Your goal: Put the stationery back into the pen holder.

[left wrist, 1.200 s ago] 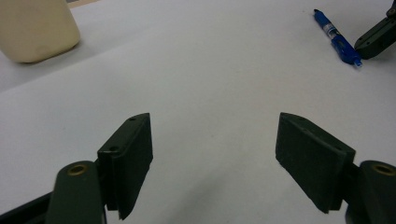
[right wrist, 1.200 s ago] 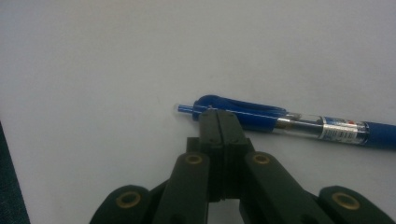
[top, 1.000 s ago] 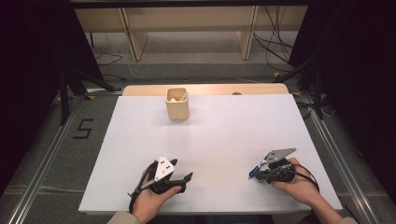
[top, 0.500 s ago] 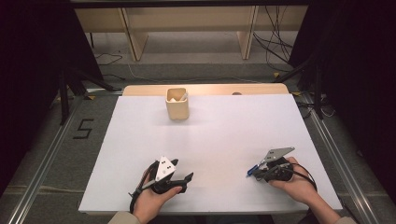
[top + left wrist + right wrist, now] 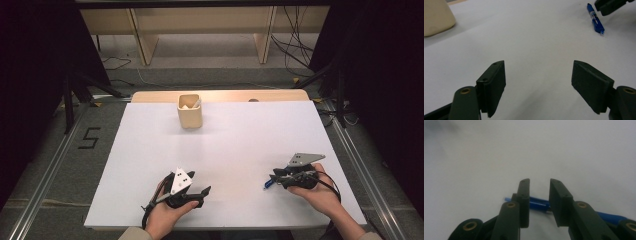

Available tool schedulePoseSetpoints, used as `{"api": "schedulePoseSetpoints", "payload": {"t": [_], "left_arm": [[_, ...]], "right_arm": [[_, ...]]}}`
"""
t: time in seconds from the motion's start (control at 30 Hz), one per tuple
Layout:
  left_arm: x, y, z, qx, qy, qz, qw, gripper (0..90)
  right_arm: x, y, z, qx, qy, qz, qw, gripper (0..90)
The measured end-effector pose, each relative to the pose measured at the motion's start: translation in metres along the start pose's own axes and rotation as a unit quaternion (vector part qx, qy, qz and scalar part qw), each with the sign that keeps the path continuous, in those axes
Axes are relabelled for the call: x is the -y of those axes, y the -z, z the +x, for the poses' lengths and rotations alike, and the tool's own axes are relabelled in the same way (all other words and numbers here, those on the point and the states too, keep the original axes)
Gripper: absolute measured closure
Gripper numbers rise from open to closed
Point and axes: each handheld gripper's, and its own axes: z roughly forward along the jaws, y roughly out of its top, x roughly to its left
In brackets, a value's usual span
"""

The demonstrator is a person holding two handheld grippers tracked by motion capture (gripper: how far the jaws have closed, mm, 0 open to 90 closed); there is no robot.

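Note:
A blue pen [image 5: 268,184] lies on the white table [image 5: 240,135] at the near right. My right gripper [image 5: 275,179] lies low over it, pointing left. Its jaws have just been opening. In the right gripper view the right gripper [image 5: 540,187] shows a narrow gap, and the pen [image 5: 537,205] runs crosswise under the jaws with no pad pressing on it. My left gripper [image 5: 201,194] rests at the near left, open and holding nothing. In the left gripper view the left gripper [image 5: 539,77] stands wide, with the pen [image 5: 595,18] farther off.
A beige cup [image 5: 190,111] with something pale inside stands at the far middle of the table; it is the cup [image 5: 436,15] at the upper left of the left gripper view. A wooden board [image 5: 220,95] edges the far side. Dark floor and rails surround the table.
The right hand has shifted slightly, with the blue pen still at its jaw tips. The left hand has kept still.

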Motion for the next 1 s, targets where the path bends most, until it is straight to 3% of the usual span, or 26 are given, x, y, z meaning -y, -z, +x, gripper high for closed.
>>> {"api": "schedulePoseSetpoints", "payload": {"t": [0.2,0.37,0.63,1.0], "left_arm": [[-0.006,-0.010,-0.012,0.021,-0.003,-0.003,0.9998,27.6],[-0.012,-0.023,-0.023,0.038,-0.005,-0.002,0.9993,28.0],[-0.030,-0.051,-0.051,0.059,-0.025,-0.002,0.9979,30.1],[-0.046,-0.098,-0.092,0.079,-0.063,0.023,0.9946,35.3]], "right_arm": [[-0.006,-0.002,-0.012,0.038,-0.034,-0.029,0.9983,55.3],[-0.016,-0.010,-0.019,0.057,-0.057,-0.027,0.9964,44.0],[-0.026,-0.015,-0.025,0.078,-0.068,-0.036,0.9940,36.0],[-0.031,-0.018,-0.031,0.095,-0.087,-0.042,0.9907,30.4]]}}
